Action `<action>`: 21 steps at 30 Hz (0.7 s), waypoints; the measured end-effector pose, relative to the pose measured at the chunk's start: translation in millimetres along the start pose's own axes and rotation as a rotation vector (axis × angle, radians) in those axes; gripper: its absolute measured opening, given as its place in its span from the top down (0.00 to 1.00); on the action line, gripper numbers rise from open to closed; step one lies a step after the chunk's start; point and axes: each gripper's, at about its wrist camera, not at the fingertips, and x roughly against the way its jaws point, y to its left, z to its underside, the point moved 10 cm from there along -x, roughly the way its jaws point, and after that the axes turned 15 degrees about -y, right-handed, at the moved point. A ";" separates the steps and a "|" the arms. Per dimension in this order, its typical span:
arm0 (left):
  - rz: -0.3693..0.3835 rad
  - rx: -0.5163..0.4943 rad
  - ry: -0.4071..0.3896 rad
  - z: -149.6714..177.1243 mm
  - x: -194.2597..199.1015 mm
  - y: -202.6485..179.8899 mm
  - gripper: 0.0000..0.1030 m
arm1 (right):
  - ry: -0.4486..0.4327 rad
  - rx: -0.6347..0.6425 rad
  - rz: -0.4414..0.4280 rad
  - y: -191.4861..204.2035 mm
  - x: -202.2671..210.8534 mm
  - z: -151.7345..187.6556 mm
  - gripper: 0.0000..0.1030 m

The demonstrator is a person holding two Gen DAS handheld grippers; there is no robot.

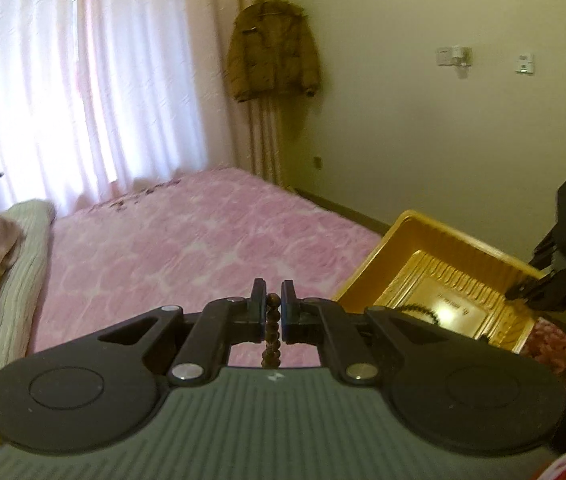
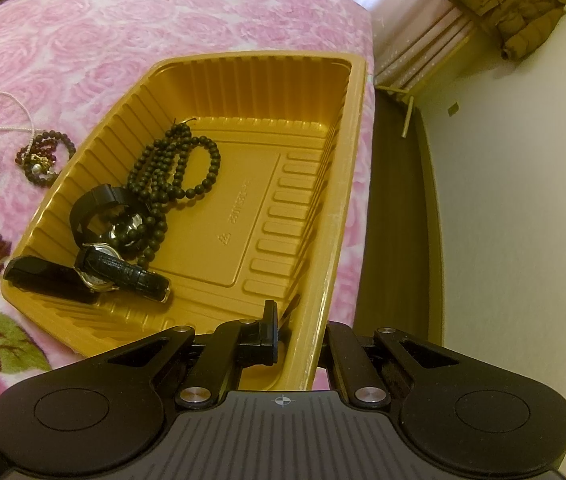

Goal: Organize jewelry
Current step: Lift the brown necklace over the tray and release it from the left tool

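1. The left gripper (image 1: 272, 312) is pinching a brown bead strand (image 1: 272, 334) between nearly closed jaws, above the pink blanket (image 1: 203, 248).
2. The strand is hanging straight down, its long axis vertical, small round beads in a doubled line.
3. The right gripper (image 2: 299, 334) is clamping the near right rim of the gold tray (image 2: 343, 200), jaws tight.
4. Black beads (image 2: 171, 168) and two black-strapped watches (image 2: 115, 256) are lying along the tray's left side.
5. Dark red beads (image 2: 43, 156) are resting on the blanket beside the tray's left wall.
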 end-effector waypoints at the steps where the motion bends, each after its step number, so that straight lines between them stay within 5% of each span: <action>1: 0.016 -0.001 -0.007 -4.8 -2.6 -5.2 0.94 | 0.000 0.000 0.000 -0.4 -0.2 0.1 0.95; 13: 0.181 0.008 -0.084 -54.6 -47.7 -79.3 0.94 | -0.001 0.002 0.001 -1.2 -0.2 -0.2 0.95; 21: 0.282 -0.015 -0.015 -42.9 -95.9 -141.0 0.94 | -0.003 0.001 -0.004 -0.8 1.0 -1.4 0.95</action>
